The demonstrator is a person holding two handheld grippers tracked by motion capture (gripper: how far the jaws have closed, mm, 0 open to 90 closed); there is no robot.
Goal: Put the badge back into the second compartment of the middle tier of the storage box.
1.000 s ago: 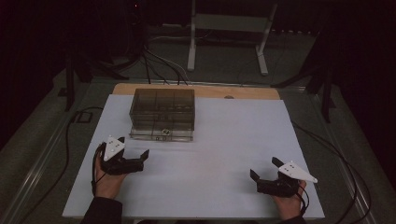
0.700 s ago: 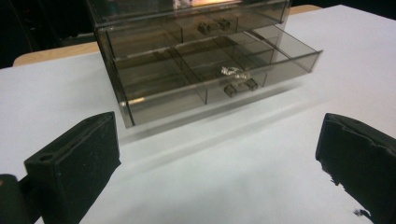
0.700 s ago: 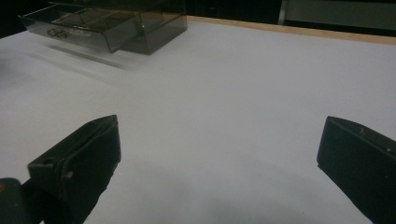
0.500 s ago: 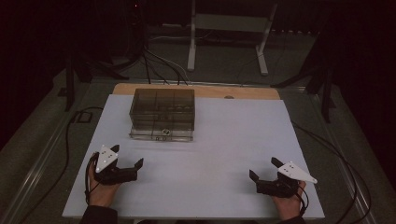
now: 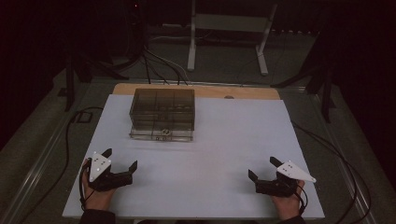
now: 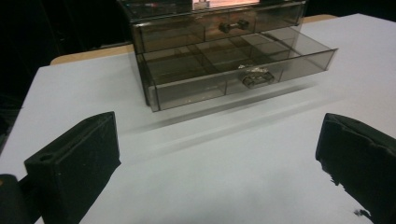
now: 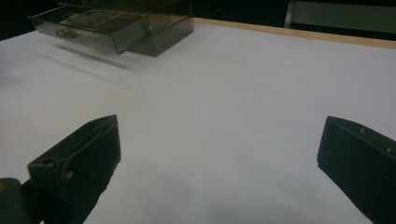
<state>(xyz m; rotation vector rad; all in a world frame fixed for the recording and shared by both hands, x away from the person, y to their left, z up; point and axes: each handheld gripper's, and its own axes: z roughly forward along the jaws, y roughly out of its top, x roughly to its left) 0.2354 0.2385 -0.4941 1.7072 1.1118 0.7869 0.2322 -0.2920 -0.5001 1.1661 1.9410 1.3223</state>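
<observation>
From above, my left gripper (image 5: 120,158) and right gripper (image 5: 262,167) rest near the white surface (image 5: 224,140), well apart from the smoky drawer box (image 5: 162,113). Left gripper view: fingers (image 6: 74,158) apart, facing its bottom drawer (image 6: 233,70), pulled out for access. Right gripper view: fingers (image 7: 79,158) apart, empty.

Left gripper (image 5: 120,159) pulled back from drawer box (image 5: 162,113), toward near table edge.

The left hand-held gripper (image 5: 120,164) is black, with two blocky jaws and a white three-cornered plate bearing small dark dots at its 9 o'clock side. The right hand-held gripper (image 5: 263,170) matches, its pale plate at 3 o'clock. Thin black cables loop from both. Dark sleeves cover the wrists.
</observation>
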